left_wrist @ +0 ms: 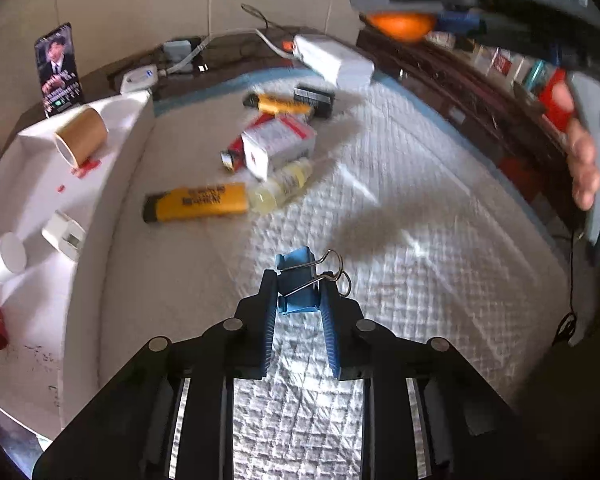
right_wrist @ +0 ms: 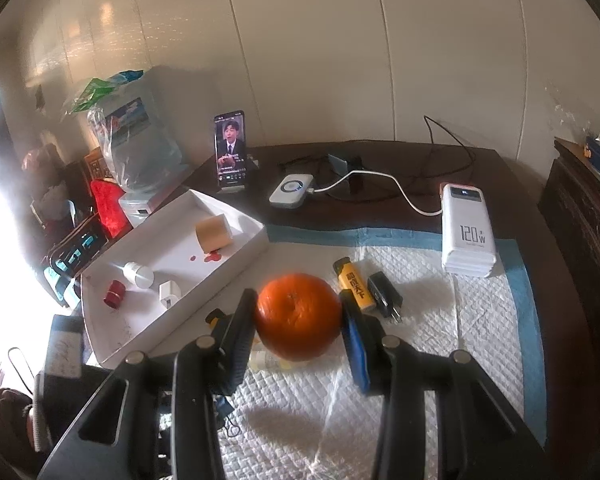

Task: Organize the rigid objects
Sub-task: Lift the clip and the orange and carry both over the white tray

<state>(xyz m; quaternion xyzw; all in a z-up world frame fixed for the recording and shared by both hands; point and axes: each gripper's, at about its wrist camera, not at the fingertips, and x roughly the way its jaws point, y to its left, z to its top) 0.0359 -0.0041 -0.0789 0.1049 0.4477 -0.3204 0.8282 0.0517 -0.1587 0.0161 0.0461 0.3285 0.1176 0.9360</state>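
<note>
A blue binder clip [left_wrist: 296,270] with steel wire handles sits between the fingertips of my left gripper [left_wrist: 298,286], just above the white quilted mat [left_wrist: 400,280]; the blue pads press its sides. My right gripper [right_wrist: 298,300] is shut on an orange [right_wrist: 298,316], held over the mat. In the left wrist view the same orange [left_wrist: 400,24] and right gripper show blurred at the top right, with a hand [left_wrist: 584,160] on the handle. A white tray [left_wrist: 32,168] lies to the left of the mat.
On the mat lie two yellow lighters [left_wrist: 200,202] [left_wrist: 280,105], a white box [left_wrist: 278,144], a small bottle [left_wrist: 280,188] and a black plug [left_wrist: 314,98]. The tray [right_wrist: 236,248] holds a tape roll [right_wrist: 214,232], a red tube and white pieces. A power bank [right_wrist: 466,232] and phone [right_wrist: 230,150] stand behind.
</note>
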